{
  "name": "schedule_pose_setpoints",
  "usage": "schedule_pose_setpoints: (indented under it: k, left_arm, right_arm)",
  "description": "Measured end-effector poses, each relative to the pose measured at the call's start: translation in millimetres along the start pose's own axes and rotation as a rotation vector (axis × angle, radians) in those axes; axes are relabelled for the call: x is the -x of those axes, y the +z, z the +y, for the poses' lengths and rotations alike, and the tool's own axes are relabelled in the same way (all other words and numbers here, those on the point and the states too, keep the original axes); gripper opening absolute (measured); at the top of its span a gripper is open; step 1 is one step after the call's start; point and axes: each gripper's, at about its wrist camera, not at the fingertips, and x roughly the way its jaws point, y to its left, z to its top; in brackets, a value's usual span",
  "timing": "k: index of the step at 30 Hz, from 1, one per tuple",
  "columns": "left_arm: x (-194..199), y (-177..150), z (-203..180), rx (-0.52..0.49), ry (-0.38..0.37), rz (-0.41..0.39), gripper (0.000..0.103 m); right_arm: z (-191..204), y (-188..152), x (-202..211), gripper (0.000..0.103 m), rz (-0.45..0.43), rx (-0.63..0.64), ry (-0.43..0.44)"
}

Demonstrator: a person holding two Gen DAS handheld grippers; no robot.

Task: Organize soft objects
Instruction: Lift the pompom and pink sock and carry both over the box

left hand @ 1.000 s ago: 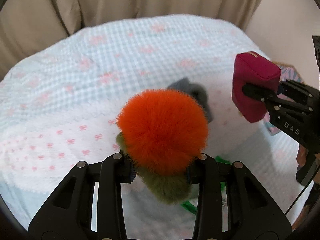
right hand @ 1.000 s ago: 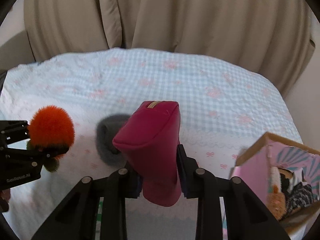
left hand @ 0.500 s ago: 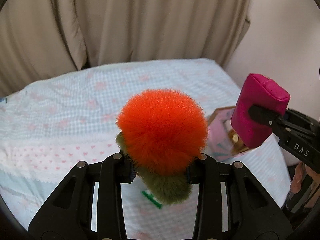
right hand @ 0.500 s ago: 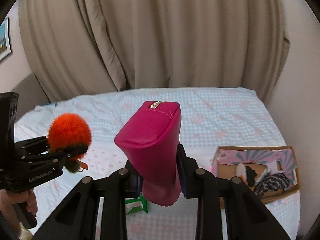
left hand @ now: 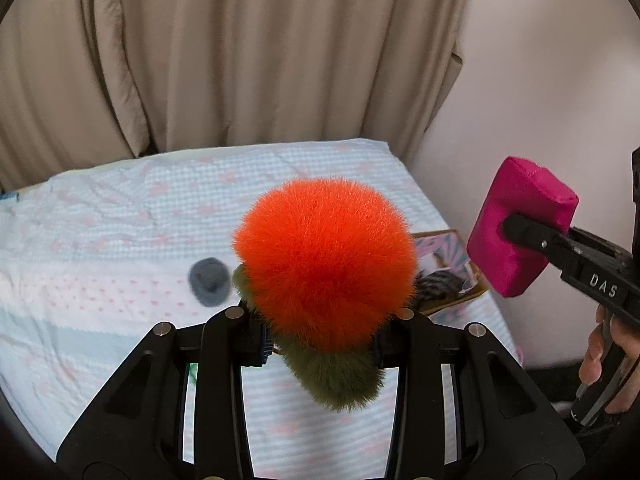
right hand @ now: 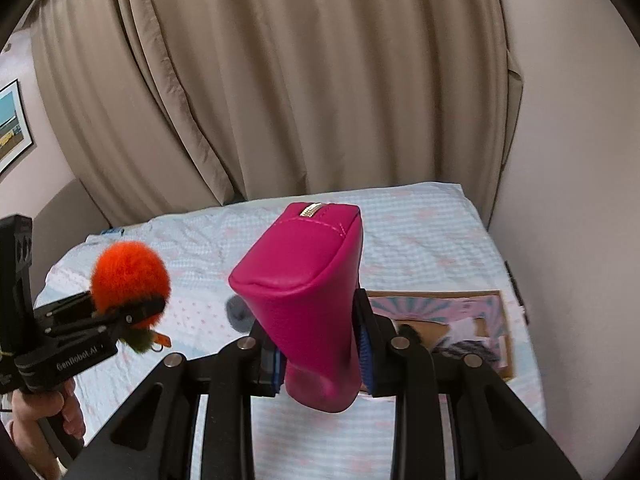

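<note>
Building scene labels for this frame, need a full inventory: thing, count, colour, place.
Fluffy pom-pom toy: 1, orange over olive green, clamped in left gripper, held above bed.
Zip pouch: 1, magenta, clamped in right gripper, held above bed.
Soft grey item: 1, grey, lying on bed, left of pom-pom toy in left view.
Cardboard box: 1, brown with pink lining, on bed's right side, holds dark patterned items; count unclear.
Bedspread: 1, pale blue check with pink motifs.
Curtain: beige, behind bed.
Framed picture: 1, left wall.
Left gripper: black, shut on toy.
Right gripper: black, blue pads, shut on pouch.
</note>
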Motion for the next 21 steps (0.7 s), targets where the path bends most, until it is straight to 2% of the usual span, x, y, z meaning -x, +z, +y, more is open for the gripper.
schedule_pose_setpoints:
  k: [4,8,15,21]
  left_arm:
    - [-22,-2,-44,0.033,-0.005,0.023,0.032]
    - [-53,-5,-78,0.039,-0.003,0.072,0.032]
    - [-124,-6,-98,0.044,0.016,0.166,0.032]
    - [-194,-6,-106,0.039,0.045,0.247,0.032]
  right_arm:
    - [-45,-5,5,0.027,0.032,0.007,0.007]
    - [-92,-9,-8,0.027,0.084,-0.009,0.006]
    - [-150,-20,-60,0.027,0.180,-0.076,0.021]
    - [-182,-37,-115,0.027,0.265,-0.153,0.071]
